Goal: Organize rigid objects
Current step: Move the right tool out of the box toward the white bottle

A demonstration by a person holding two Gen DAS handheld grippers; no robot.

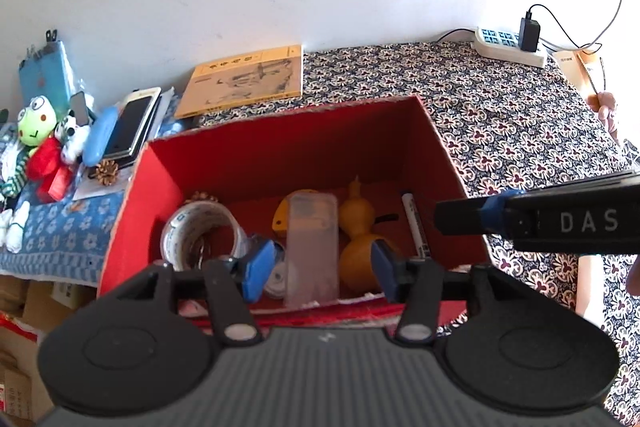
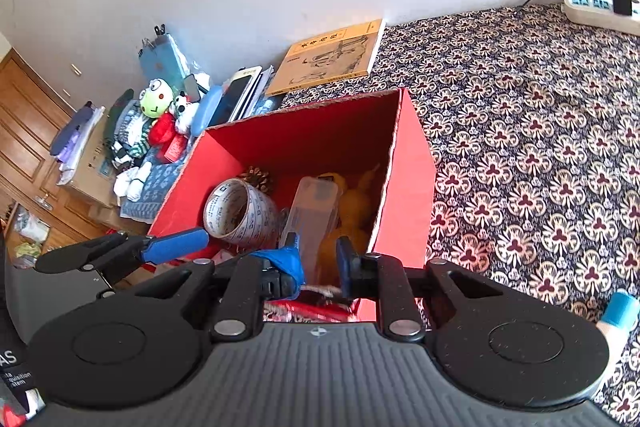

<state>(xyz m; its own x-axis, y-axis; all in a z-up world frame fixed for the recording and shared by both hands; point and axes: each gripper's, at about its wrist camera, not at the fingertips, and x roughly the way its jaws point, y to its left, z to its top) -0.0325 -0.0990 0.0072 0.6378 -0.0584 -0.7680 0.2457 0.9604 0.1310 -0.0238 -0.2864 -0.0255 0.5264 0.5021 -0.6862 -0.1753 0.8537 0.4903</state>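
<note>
- Left wrist view: my left gripper (image 1: 316, 267) hangs over the near wall of the red cardboard box (image 1: 440, 131), fingers spread and holding nothing.
- Beyond the fingertips, down in the box, lie the sorted things: a tape roll (image 1: 200, 231) ahead of the left finger, a clear plastic case (image 1: 312, 247) in line with the gap, a yellow gourd (image 1: 356, 235) by the right finger, and a black marker (image 1: 414, 223) farther right. A pinecone (image 1: 200, 195) peeks out behind the tape.
- I judge they were dropped in loosely, the box serving as the one bin for hard items.
- Right wrist view: my right gripper (image 2: 318, 261) hovers at the box's near right corner, fingers narrowly parted, nothing between them.
- A blue-capped tube (image 2: 618, 315) lies outside the box, right of and behind the right finger; I take it as a piece not yet stowed.
- Floral tablecloth (image 2: 540, 147) covers the table; a yellow book (image 2: 332, 59), a power strip (image 2: 596, 7) and plush toys (image 2: 160, 111) line the white wall.
</note>
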